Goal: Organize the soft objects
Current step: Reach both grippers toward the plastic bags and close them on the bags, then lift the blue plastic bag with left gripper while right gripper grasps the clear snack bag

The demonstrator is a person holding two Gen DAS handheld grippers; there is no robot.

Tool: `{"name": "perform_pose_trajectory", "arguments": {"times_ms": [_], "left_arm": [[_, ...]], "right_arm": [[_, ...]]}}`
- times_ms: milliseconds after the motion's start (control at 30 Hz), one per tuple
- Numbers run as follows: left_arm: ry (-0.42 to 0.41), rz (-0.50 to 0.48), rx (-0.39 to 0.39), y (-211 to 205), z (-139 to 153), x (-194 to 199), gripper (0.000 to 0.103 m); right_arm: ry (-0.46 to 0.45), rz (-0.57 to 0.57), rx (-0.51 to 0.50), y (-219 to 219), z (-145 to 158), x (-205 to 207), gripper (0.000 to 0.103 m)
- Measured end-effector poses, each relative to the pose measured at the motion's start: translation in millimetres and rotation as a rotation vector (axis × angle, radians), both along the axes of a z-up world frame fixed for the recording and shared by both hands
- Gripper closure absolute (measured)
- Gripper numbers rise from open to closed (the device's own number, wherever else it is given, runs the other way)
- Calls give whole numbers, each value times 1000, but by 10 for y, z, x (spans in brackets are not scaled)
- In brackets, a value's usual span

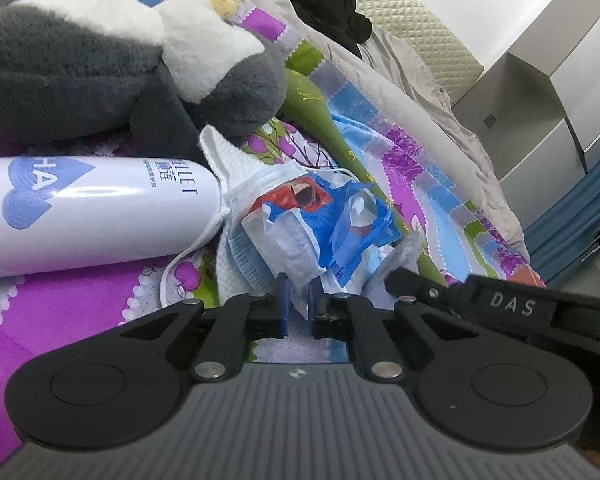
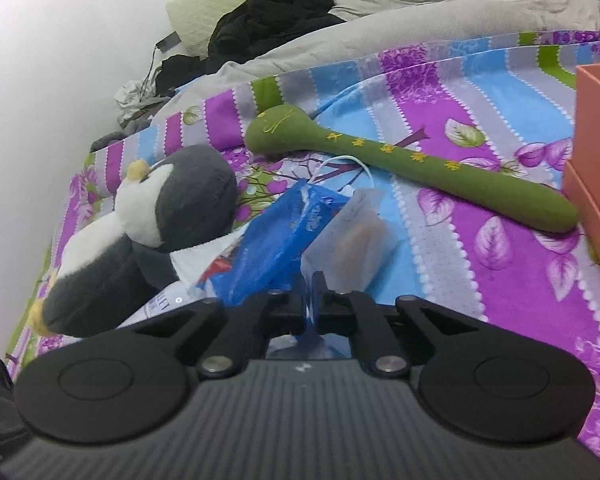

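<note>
Floral bedspread (image 2: 480, 216); crumpled blue-white plastic packet (image 2: 276, 236).

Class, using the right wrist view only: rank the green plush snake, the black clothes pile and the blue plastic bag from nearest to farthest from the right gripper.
1. Blue plastic bag: pinched in the right gripper, just left of centre.
2. Green plush snake: lying mid-bed, ahead and to the right.
3. Black clothes pile: at the far end, beside the pillow.
</note>
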State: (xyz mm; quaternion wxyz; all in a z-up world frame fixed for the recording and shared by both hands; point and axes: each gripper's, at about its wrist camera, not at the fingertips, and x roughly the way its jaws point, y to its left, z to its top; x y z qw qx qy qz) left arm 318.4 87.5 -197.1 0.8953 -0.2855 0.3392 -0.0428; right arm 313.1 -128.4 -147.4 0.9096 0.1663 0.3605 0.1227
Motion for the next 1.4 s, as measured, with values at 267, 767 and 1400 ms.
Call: {"name": "perform_pose_trajectory", "arguments": {"times_ms": [267, 767, 1400], "left_arm": [[-6, 7, 14, -93, 187, -202, 95], [-10, -2, 69, -329, 457, -993, 96], [64, 10, 64, -274, 399, -2109, 96]], "right_arm": [[-30, -23, -3, -219, 171, -260, 99], [-26, -27, 48, -572, 289, -1085, 99], [110, -12, 70, -929, 53, -1961, 97]]}}
